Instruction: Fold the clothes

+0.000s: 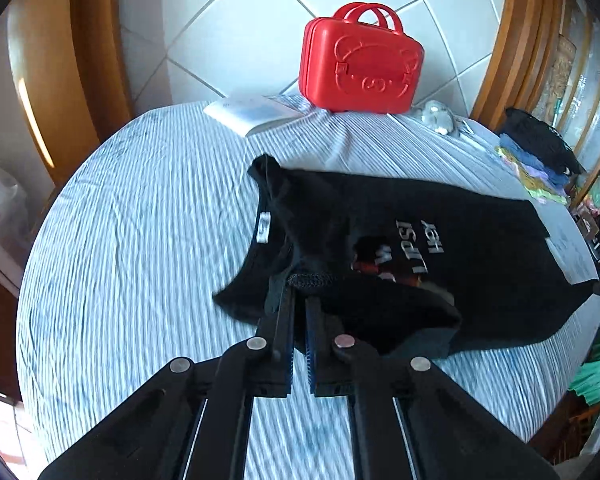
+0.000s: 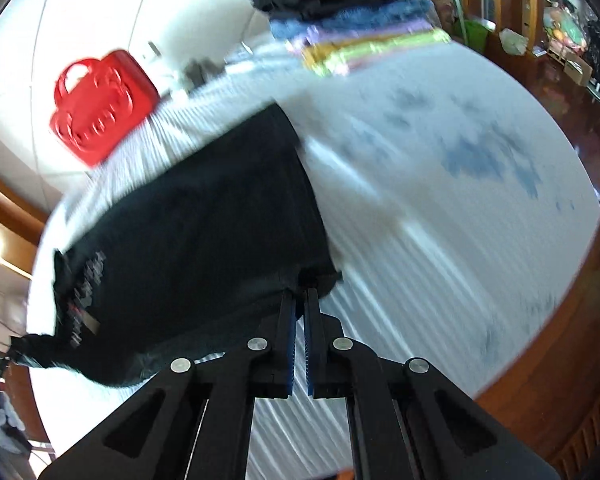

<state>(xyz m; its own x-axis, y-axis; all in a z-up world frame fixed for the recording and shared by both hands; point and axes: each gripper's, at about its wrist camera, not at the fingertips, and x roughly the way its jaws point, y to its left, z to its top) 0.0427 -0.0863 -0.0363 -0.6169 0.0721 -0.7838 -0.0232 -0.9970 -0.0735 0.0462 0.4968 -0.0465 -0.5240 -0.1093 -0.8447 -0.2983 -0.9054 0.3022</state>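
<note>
Black cloth is pinched in both pairs of tongs. In the left wrist view the left tongs [image 1: 298,294] sit at lower centre with their fingers drawn together, clamped on a bunched fold of the black T-shirt [image 1: 440,240] near its collar, where a stitched hem edge shows just above the tips. In the right wrist view the right tongs [image 2: 302,290] are likewise closed, gripping a corner of the same T-shirt [image 2: 203,232], which looks blurred there and hangs in a raised fold toward the lower left of the frame.

The shirt lies across the middle of the worktop [image 1: 139,240], which is covered with a pale blue-and-white striped cloth. Its neck opening faces the left of the frame in the left view, with a small white tag [image 1: 263,229] inside the collar; the tag's print is too small to read. Pale lettering [image 1: 420,246] on the chest appears turned sideways and partly hidden by a fold, so I cannot read it for certain.

At the upper centre of the left view a red plastic case [image 1: 360,68] with twin handles stands upright on the far edge of the worktop. A stack of folded clothes [image 2: 352,28], black on top, then blue, lilac and yellow-green, sits at the upper centre of the right view.
</note>
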